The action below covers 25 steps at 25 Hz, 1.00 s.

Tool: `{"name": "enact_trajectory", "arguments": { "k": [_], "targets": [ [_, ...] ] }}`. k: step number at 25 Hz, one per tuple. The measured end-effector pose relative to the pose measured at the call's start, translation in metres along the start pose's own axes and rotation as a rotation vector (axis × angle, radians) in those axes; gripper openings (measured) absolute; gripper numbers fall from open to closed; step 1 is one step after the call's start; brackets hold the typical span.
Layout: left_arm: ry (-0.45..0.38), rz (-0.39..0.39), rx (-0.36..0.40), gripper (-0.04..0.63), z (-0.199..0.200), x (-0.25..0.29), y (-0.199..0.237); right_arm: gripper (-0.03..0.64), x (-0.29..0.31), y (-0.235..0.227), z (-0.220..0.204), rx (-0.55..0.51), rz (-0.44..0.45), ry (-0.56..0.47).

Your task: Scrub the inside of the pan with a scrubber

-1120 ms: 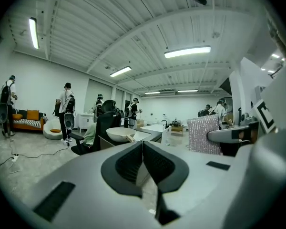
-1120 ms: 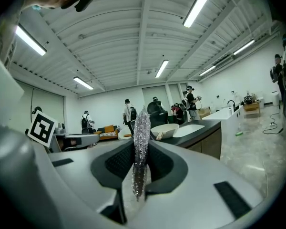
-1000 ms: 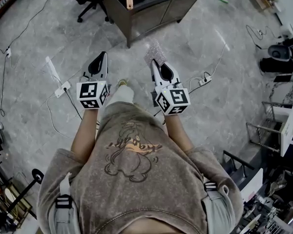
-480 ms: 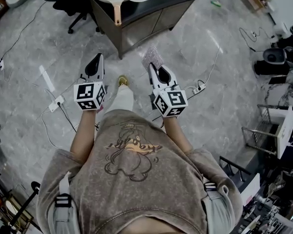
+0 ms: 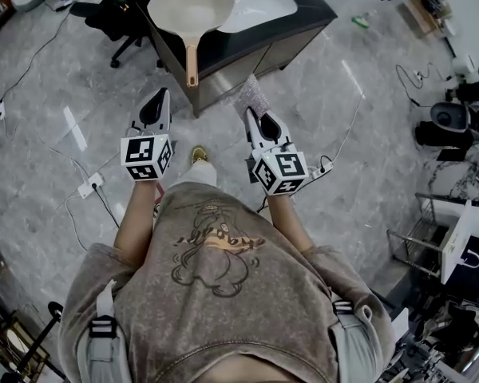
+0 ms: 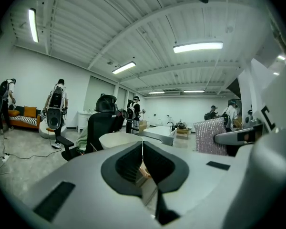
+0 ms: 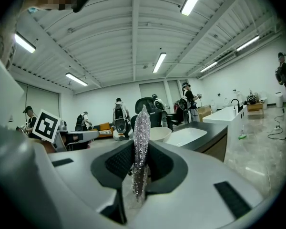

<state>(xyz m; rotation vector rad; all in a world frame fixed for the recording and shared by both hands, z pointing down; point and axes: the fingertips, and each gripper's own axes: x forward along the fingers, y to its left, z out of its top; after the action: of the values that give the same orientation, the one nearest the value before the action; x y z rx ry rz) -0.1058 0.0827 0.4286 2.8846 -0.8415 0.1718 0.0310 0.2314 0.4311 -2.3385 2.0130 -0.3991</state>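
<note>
I have open floor up to the dark counter [image 5: 238,48]. The pan [image 5: 190,6] pokes its handle over the near edge, and an office chair [image 5: 104,14] crowds the left.

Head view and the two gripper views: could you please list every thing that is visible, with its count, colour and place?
pan: one, cream with a tan handle, on the counter
counter: one, dark top, ahead of the person
sink: one, white, set in the counter right of the pan
scrubber: one, glittery silver, clamped in the right gripper
office chair: one, black, left of the counter
power strips: two, white, on the grey floor, left and right of the person
other people: several, far off in the room
left gripper: one, white and black, shut, nothing in it
right gripper: one, white and black, shut on the scrubber
</note>
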Motion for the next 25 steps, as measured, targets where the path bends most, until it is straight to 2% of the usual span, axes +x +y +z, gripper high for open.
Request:
{"name": "enact_trajectory", "arguments": {
  "k": [10,17,25],
  "targets": [
    [0.034,0.008,0.007,0.019,0.015,0.094,0.046,0.083,0.091,-0.039,0.041,-0.016,0.006,-0.013],
    [0.072,0.028,0.015,0.020,0.012,0.123,0.062,0.083,0.121,-0.055,0.040,0.001,0.024,0.012],
    [0.117,0.083,0.008,0.020,0.004,0.164,0.095,0.083,0.183,-0.069,0.047,0.002,0.099,0.021]
  ]
}}
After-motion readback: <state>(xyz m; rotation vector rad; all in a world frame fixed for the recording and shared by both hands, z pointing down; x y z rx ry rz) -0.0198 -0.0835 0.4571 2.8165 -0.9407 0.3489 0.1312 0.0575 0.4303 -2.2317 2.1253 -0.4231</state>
